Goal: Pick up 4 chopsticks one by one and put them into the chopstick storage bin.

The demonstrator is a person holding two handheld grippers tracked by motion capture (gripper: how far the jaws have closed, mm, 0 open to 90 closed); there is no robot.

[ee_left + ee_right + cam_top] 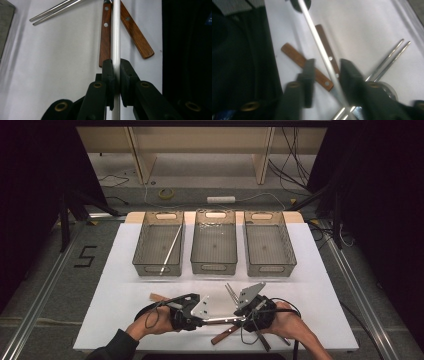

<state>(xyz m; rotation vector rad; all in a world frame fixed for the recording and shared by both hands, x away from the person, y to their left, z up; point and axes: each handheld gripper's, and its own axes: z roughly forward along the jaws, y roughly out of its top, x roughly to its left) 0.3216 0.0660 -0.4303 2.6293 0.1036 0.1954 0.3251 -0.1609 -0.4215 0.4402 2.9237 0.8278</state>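
Here we pass a metal rod [116, 32]: our left gripper [115, 75] pinches it tight while our right gripper [325, 75] stands spread around it. Next, we carry it to a bin [159, 242].

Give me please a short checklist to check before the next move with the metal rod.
1. Left gripper shut on the metal rod: ok.
2. Right gripper released from the rod: ok, jaws apart.
3. Rod free of the wooden-handled knives under it: cannot tell.
4. Left bin has room beside the rod already inside: ok.
5. Chopsticks away from both grippers: ok.
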